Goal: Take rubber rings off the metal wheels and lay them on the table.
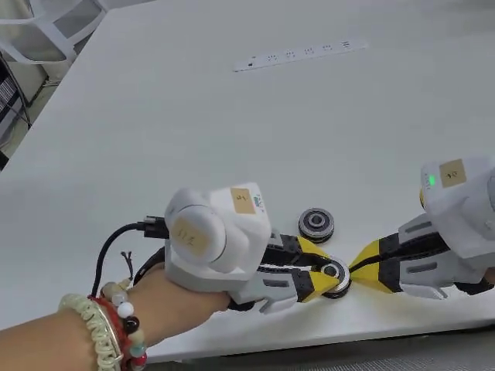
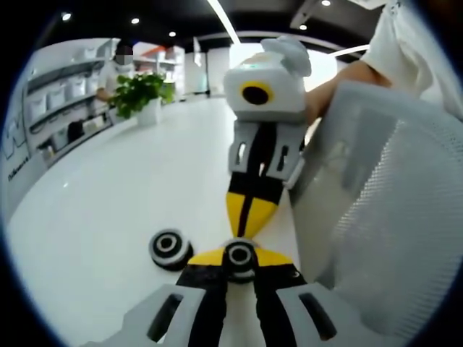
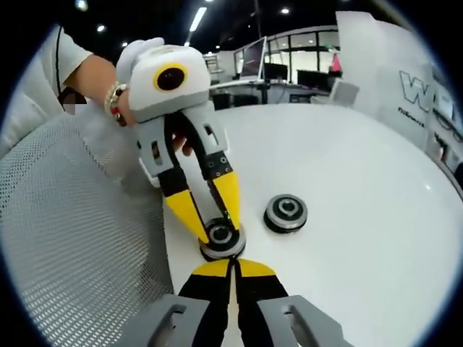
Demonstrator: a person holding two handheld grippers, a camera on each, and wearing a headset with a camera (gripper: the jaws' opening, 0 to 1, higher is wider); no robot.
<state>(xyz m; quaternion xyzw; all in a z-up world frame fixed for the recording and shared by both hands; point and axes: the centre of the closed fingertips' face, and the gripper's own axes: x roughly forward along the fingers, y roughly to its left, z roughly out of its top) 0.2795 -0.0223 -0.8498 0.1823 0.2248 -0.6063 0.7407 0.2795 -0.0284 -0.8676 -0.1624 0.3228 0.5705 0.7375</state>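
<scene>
Left gripper (image 1: 323, 270) is clamped across the metal wheel (image 1: 334, 272) near the surface's (image 1: 193, 139) front edge. The right gripper (image 1: 358, 275), jaws pressed together, meets its rim; whether it pinches the rubber ring (image 3: 208, 249) I cannot tell. Best to peel outward while the wheel is held steady. A 2nd wheel (image 1: 316, 223) lies just beside, close enough to knock.

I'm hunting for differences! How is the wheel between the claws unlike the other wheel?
The near wheel is clamped in the left claw, with the right claw at its rim; the far wheel lies free, untouched. The near wheel sits by the table edge; the far wheel further in. Both are round with dark rims.
</scene>
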